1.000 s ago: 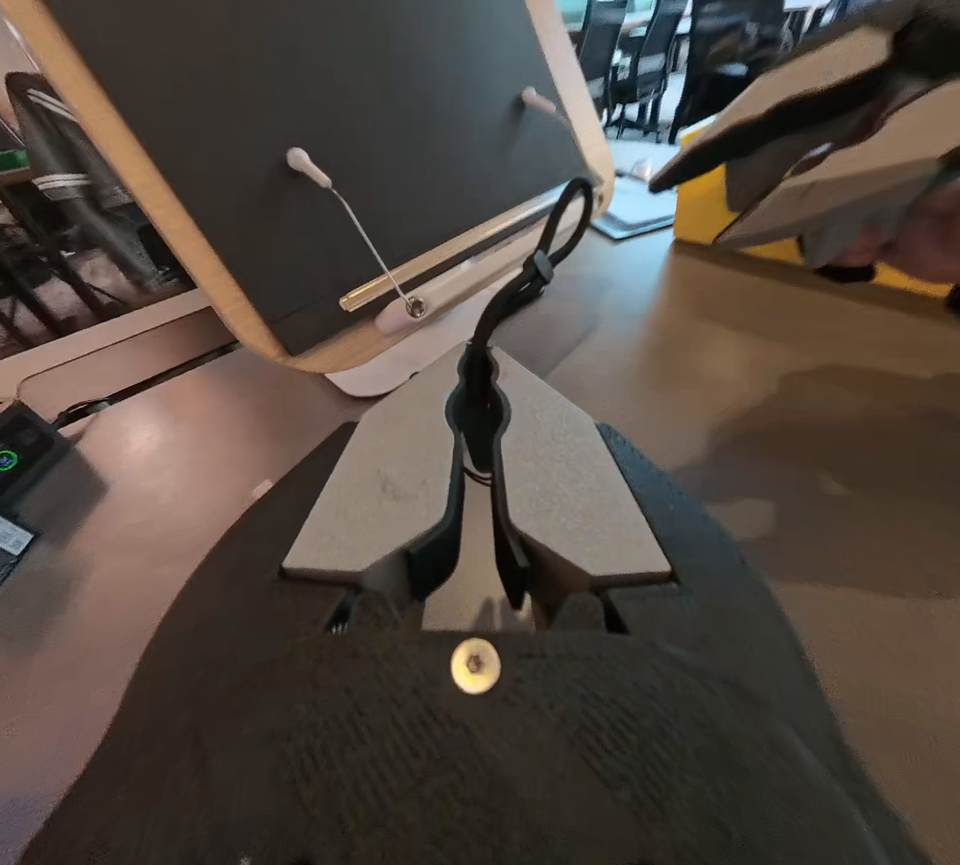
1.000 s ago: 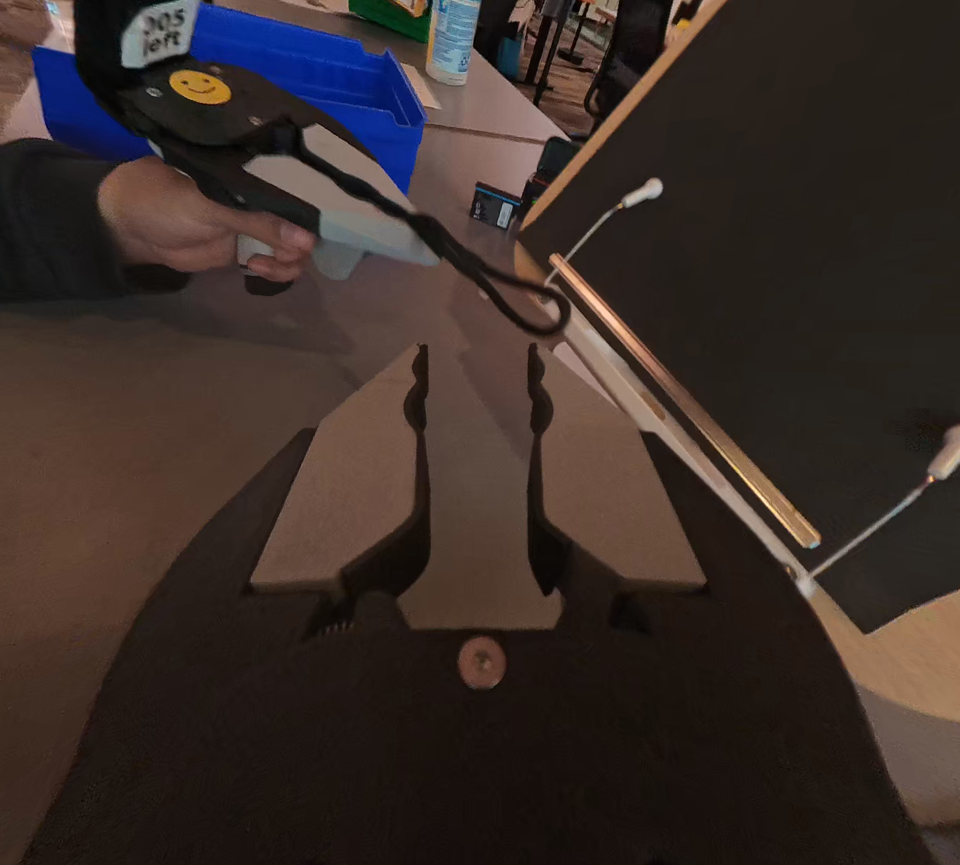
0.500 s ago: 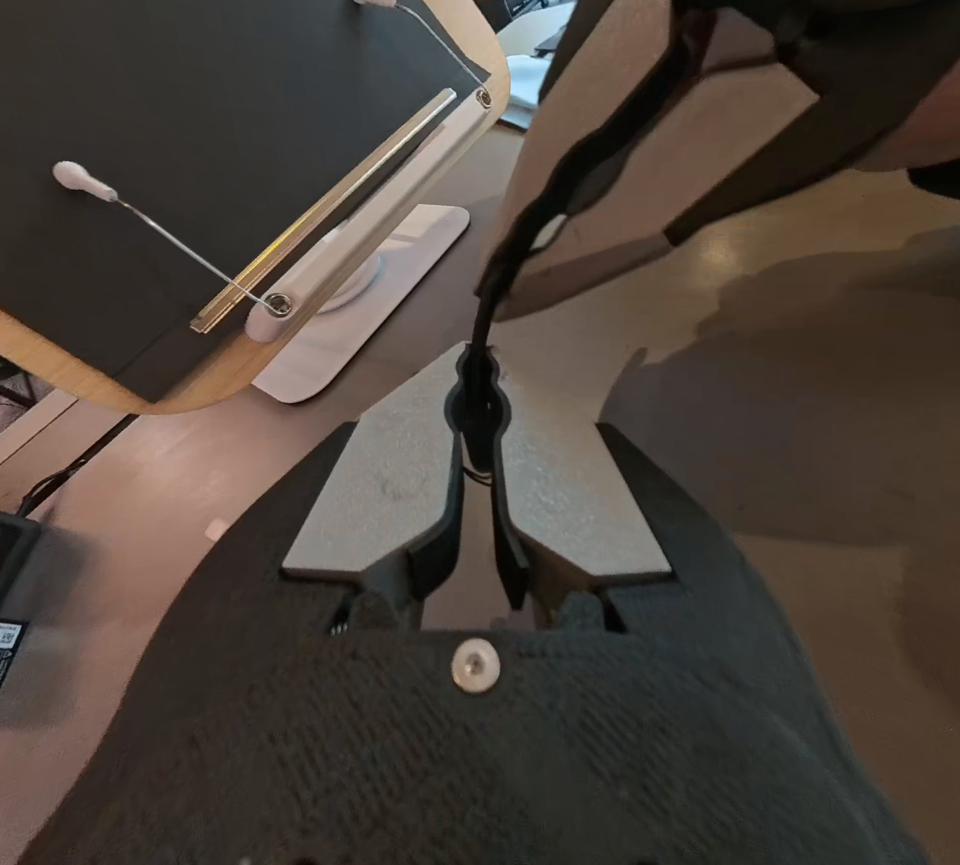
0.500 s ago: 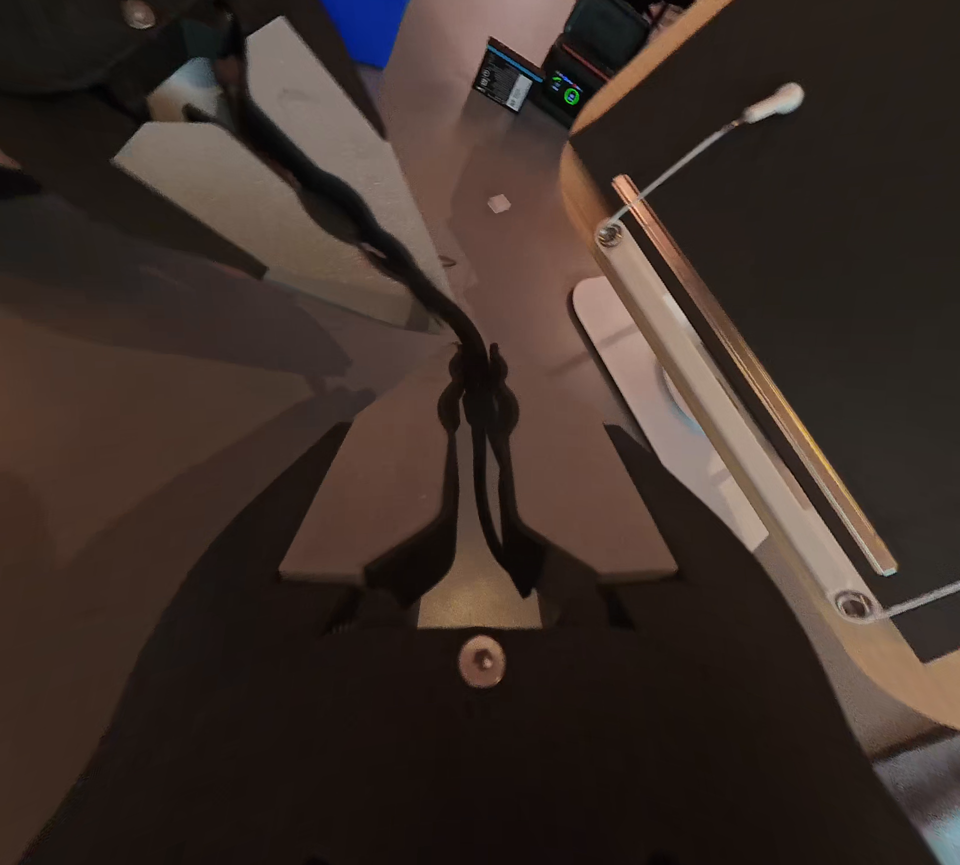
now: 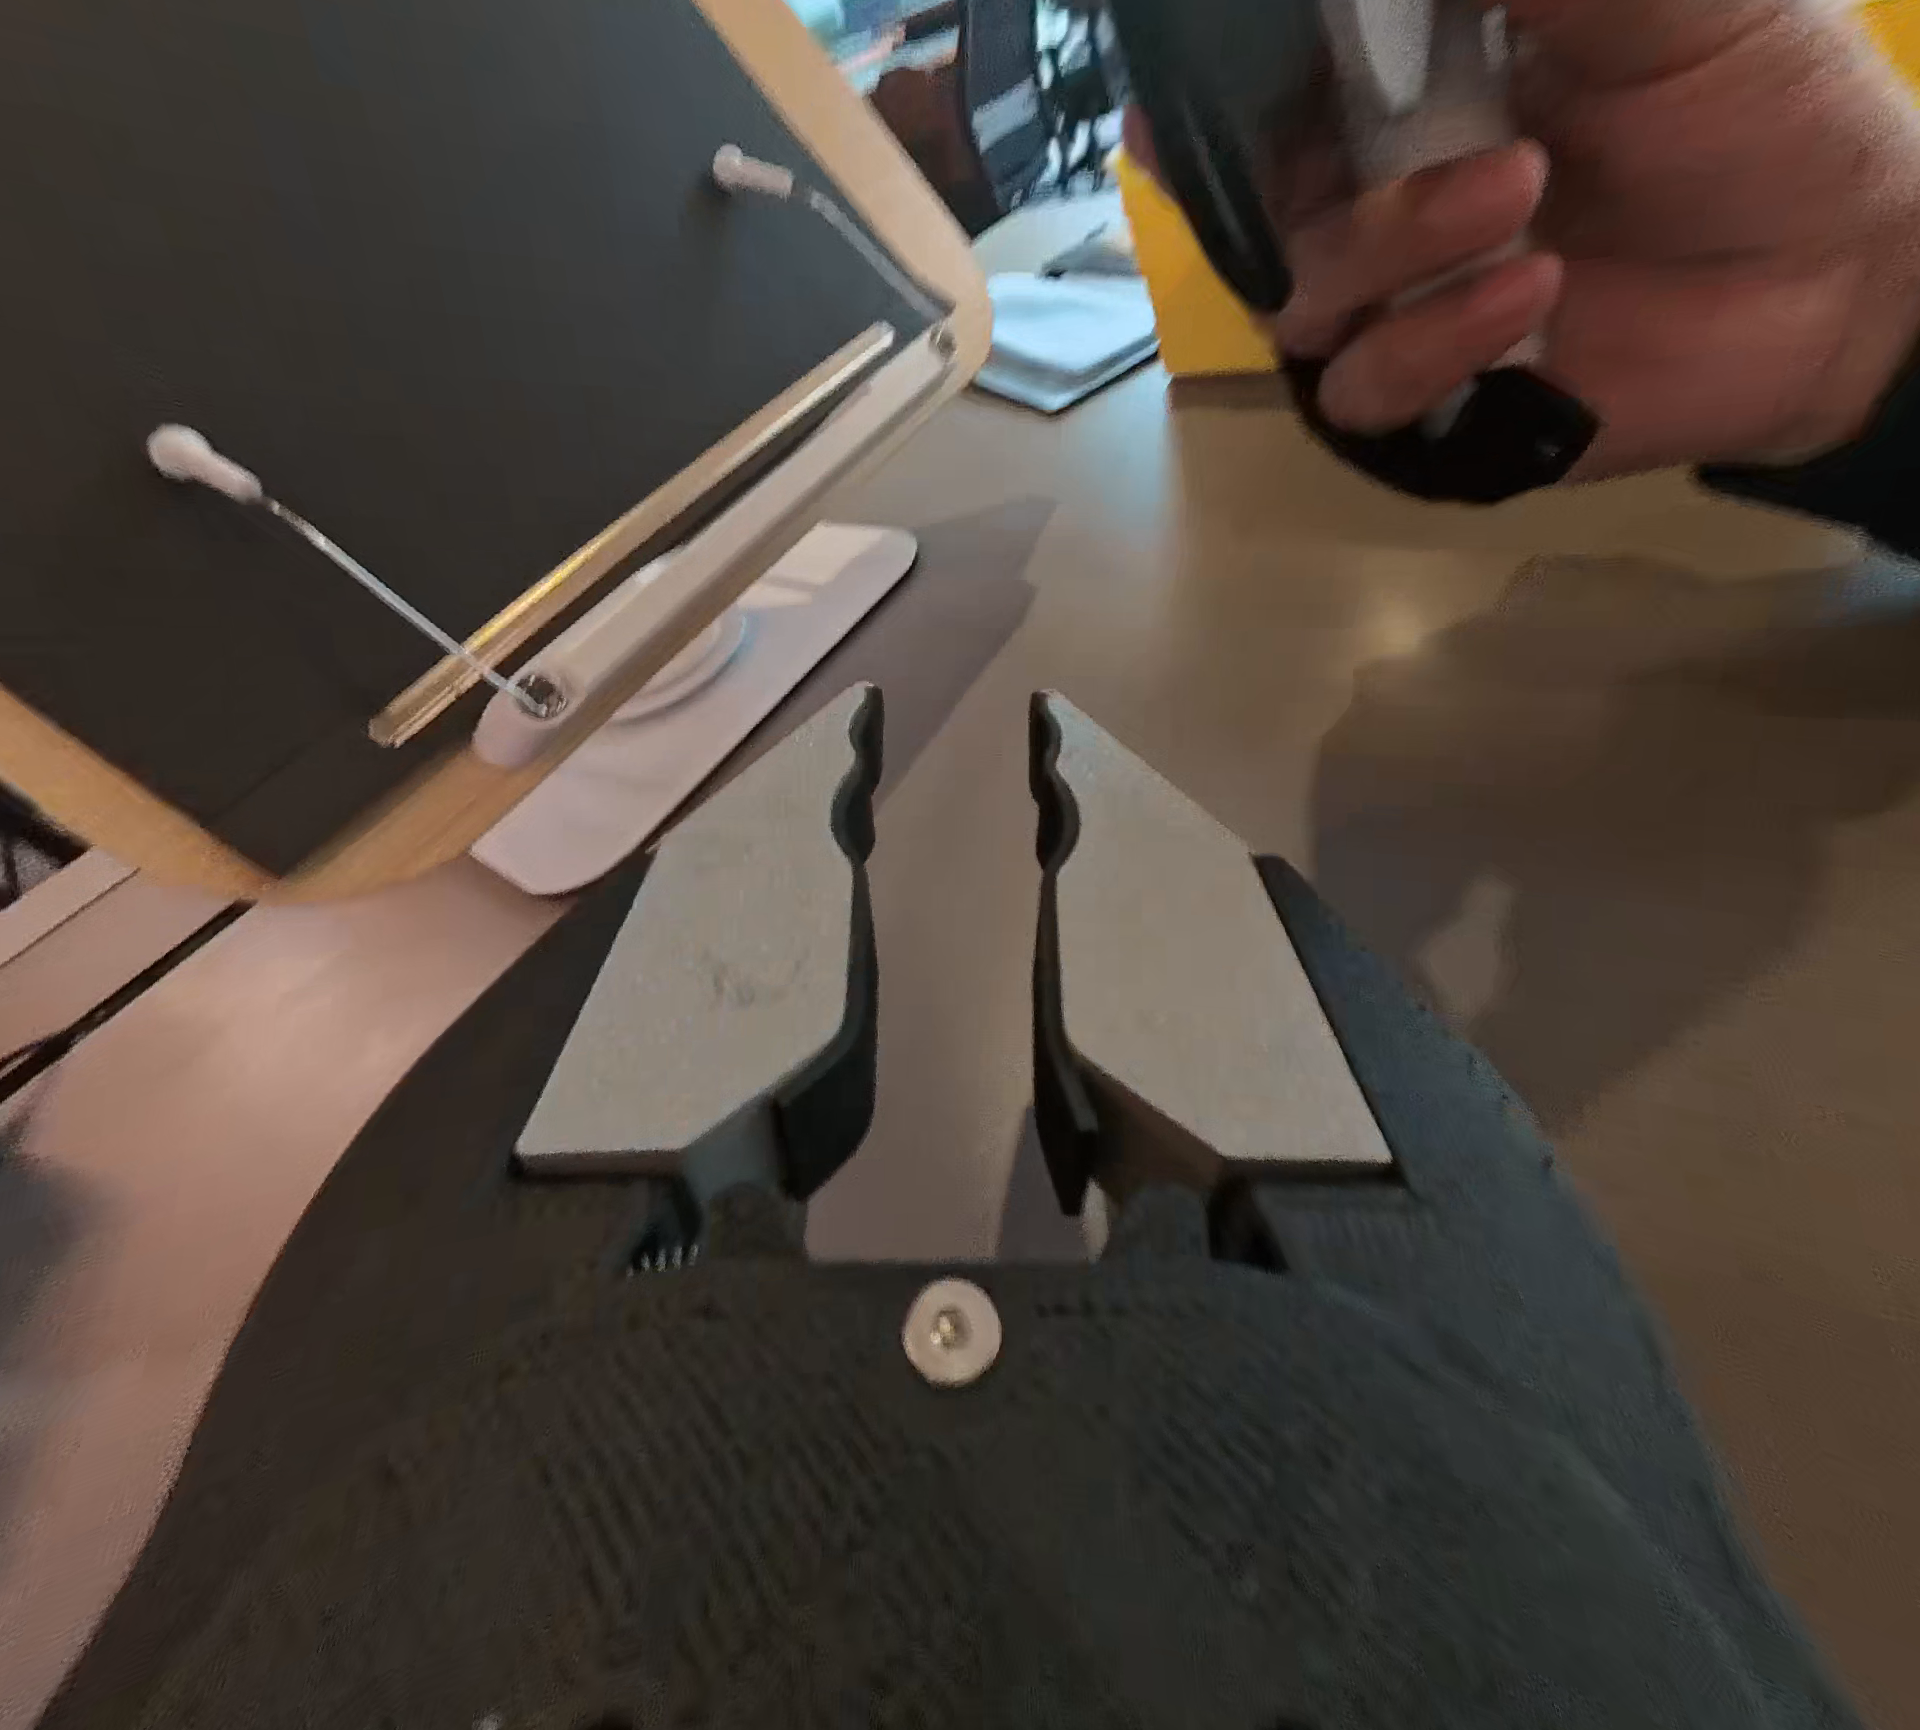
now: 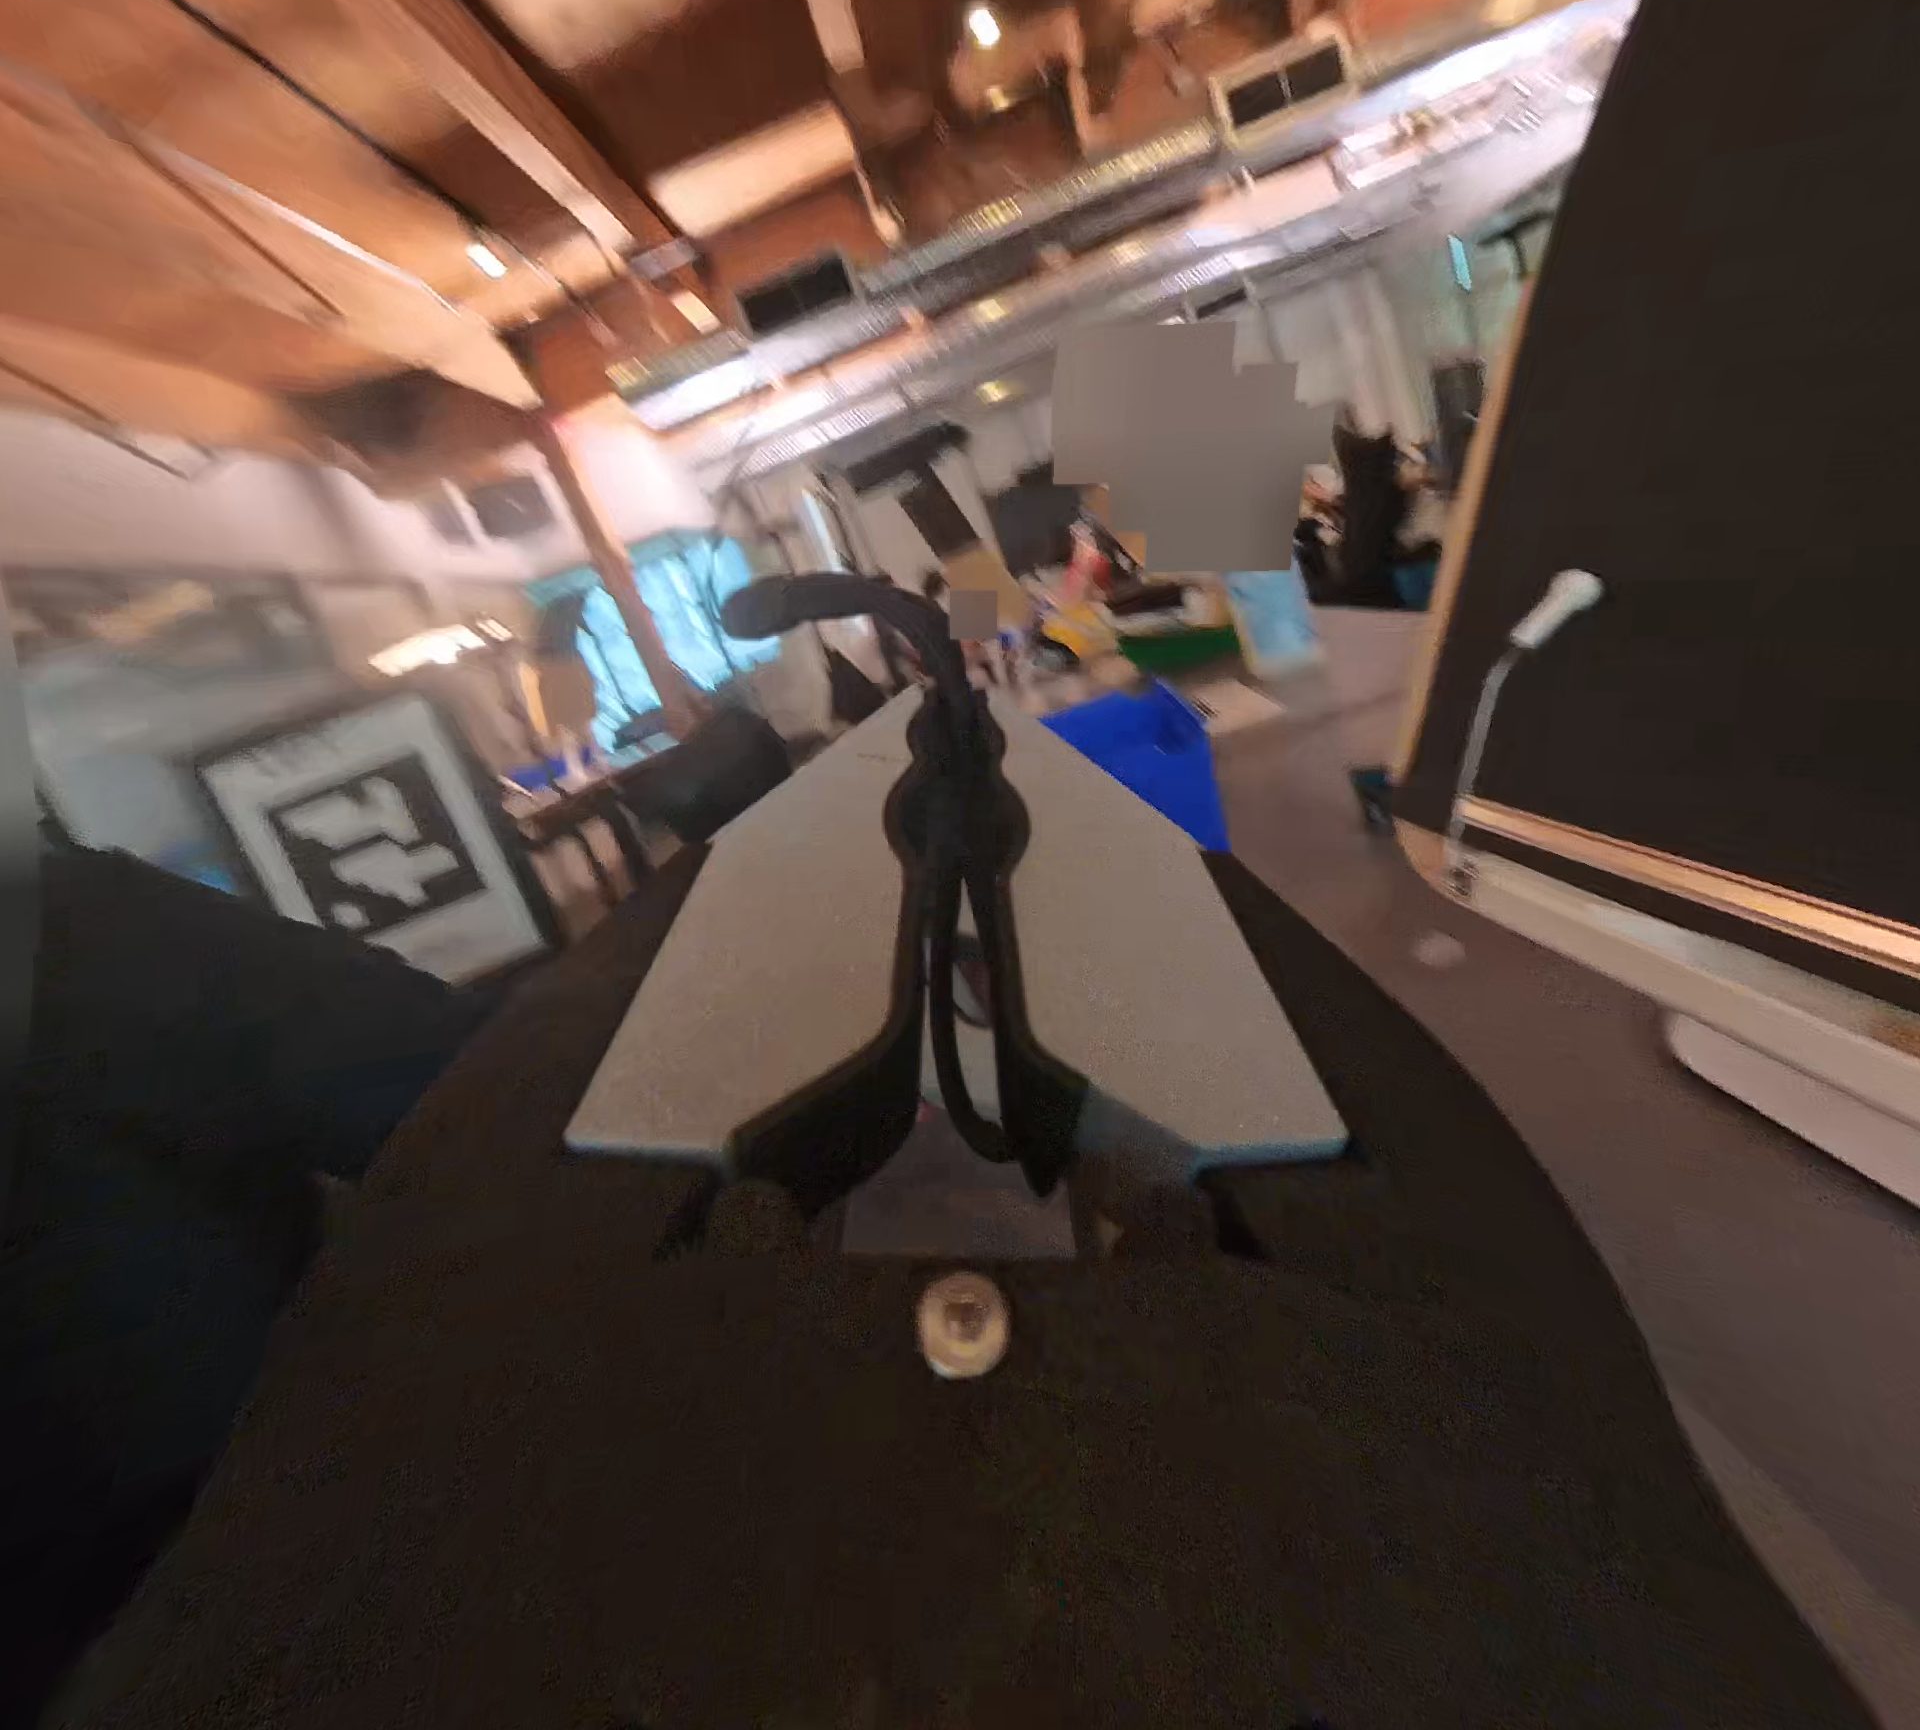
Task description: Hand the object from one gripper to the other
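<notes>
Left gripper (image 5: 954,714) is hovering over the table (image 5: 1299,537), fingers standing apart, nothing between them. Right gripper (image 6: 954,714) is pinching the black cord (image 6: 940,807); its loop is trailing back between the closed fingers.

Left wrist view looks low across the table (image 5: 1351,641); right wrist view tilts ceilingward; both catch the book stand (image 5: 364,226) close by.

Brown tabletop (image 5: 1195,600), glossy. White flat base plate (image 5: 727,672) of a tilted book stand (image 5: 364,278) rests on it toward the far left. Papers (image 5: 1070,330) and yellow box (image 5: 1195,267) sit at the far edge.
</notes>
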A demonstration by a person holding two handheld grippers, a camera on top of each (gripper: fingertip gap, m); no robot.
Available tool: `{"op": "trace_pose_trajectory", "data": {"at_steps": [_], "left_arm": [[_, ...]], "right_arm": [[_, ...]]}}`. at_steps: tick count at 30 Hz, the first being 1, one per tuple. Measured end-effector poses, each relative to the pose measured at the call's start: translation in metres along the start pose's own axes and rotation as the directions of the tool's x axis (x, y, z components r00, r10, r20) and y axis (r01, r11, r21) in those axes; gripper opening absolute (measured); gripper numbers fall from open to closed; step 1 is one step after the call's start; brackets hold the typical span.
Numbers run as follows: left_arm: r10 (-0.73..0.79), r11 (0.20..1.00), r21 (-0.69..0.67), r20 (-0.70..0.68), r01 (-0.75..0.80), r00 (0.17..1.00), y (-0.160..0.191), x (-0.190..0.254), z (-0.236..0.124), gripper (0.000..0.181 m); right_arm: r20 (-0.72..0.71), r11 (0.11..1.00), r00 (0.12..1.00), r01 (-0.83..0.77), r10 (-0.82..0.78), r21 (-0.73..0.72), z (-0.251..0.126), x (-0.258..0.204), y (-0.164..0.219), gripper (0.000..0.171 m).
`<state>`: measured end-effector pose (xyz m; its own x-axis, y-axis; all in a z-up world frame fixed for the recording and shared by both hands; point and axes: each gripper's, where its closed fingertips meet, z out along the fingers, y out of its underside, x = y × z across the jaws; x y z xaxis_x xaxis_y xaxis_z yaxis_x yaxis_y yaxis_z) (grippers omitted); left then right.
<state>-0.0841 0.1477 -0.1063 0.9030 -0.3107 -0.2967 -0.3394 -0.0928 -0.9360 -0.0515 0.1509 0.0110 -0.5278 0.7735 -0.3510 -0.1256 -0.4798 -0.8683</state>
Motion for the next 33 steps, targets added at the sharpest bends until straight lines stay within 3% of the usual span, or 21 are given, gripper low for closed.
{"op": "trace_pose_trajectory", "data": {"at_steps": [3, 9, 12, 29, 33], "left_arm": [[-0.042, 0.988, 0.144, -0.063, 0.051, 0.997, -0.027, 0.012, -0.008, 0.024], [-0.145, 0.929, 0.296, -0.261, 0.222, 0.954, -0.062, 0.030, -0.028, 0.026], [-0.176, 0.901, 0.301, -0.403, 0.312, 0.898, -0.070, 0.041, -0.038, 0.021], [-0.192, 0.843, 0.317, -0.578, 0.435, 0.793, -0.082, 0.048, -0.059, 0.027], [-0.177, 0.820, 0.286, -0.698, 0.496, 0.694, -0.089, 0.062, -0.072, 0.035]], "right_arm": [[0.091, 0.998, 0.995, -0.043, 0.038, 0.054, 0.003, -0.013, -0.003, 0.001], [0.187, 0.998, 0.981, -0.048, 0.057, -0.050, 0.029, -0.034, 0.030, 0.001], [0.202, 0.994, 0.979, -0.017, 0.038, -0.105, 0.034, -0.040, 0.043, 0.001], [0.292, 0.991, 0.956, 0.011, 0.029, -0.134, 0.034, -0.059, 0.046, 0.002], [0.321, 0.986, 0.947, 0.041, 0.014, -0.163, 0.036, -0.066, 0.052, 0.002]]}}
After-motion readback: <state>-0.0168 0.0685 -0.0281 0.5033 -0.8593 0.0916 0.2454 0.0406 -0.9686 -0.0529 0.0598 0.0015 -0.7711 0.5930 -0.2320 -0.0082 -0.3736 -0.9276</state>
